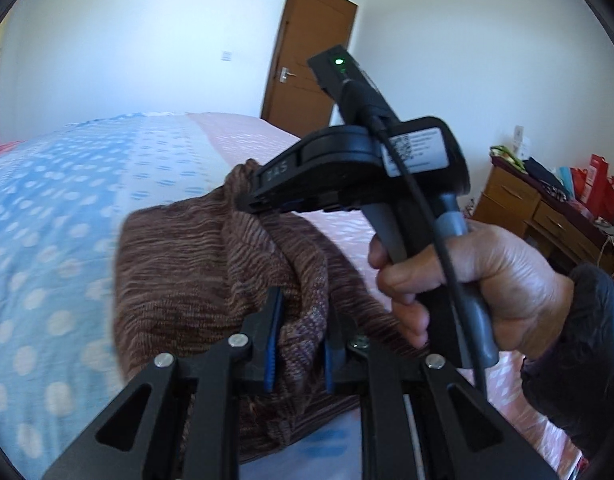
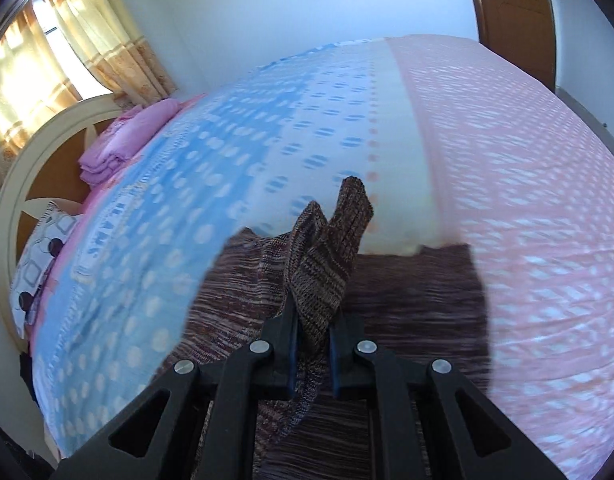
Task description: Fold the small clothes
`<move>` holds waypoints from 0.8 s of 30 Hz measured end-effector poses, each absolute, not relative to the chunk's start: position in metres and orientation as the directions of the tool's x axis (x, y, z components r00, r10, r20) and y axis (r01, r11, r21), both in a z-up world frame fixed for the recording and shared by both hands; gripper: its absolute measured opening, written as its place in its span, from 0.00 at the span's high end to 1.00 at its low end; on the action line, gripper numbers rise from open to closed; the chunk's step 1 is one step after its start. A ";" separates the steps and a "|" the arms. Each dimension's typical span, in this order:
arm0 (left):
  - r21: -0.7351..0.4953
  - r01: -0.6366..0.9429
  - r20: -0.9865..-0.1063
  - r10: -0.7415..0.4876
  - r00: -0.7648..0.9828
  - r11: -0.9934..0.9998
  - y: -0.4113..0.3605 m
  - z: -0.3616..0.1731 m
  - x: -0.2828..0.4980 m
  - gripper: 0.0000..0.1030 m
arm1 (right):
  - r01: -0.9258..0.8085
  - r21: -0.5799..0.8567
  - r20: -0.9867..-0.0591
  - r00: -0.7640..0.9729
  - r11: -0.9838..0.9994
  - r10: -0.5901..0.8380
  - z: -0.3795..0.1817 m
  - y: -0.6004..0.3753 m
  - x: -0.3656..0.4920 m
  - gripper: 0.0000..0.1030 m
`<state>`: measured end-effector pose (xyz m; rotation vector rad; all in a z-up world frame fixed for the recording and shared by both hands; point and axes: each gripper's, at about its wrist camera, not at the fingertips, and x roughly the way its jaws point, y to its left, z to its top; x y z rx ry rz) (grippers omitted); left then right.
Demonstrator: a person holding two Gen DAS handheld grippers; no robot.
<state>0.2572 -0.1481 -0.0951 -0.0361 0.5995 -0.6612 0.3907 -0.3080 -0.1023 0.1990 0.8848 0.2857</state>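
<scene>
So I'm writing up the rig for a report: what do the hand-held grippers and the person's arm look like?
Each hand-held gripper, left and right, is black with blue finger pads and silver bolts. The right one carries a white label, a green light, a black cable and a grey handle. The bare hand wears a dark sleeve.

Knit garment (image 2: 407, 292) on bed (image 2: 527, 160), pillows (image 2: 39, 248) left.

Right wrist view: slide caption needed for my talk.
Right gripper pinches a raised fold of the brown knit garment above the patterned bedspread.
</scene>
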 end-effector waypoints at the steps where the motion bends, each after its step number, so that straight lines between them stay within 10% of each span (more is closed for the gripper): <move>1: -0.216 0.576 -0.514 -0.593 0.620 0.788 -0.154 -0.097 0.258 0.83 | -0.156 0.291 -0.731 0.600 0.944 0.325 -0.105 -0.315 0.390 0.89; 16: -0.274 0.597 -0.603 -0.618 0.504 0.754 -0.185 -0.115 0.250 0.79 | -0.085 0.326 -0.732 0.607 0.942 0.308 -0.142 -0.362 0.380 0.91; 21: -0.273 0.611 -0.598 -0.629 0.497 0.743 -0.158 -0.107 0.225 0.40 | -0.014 0.450 -0.684 0.637 0.893 0.355 -0.131 -0.386 0.352 0.76; 24: -0.297 0.581 -0.575 -0.628 0.525 0.758 -0.132 -0.099 0.212 0.24 | 0.001 0.505 -0.629 0.685 0.863 0.368 -0.119 -0.393 0.320 0.44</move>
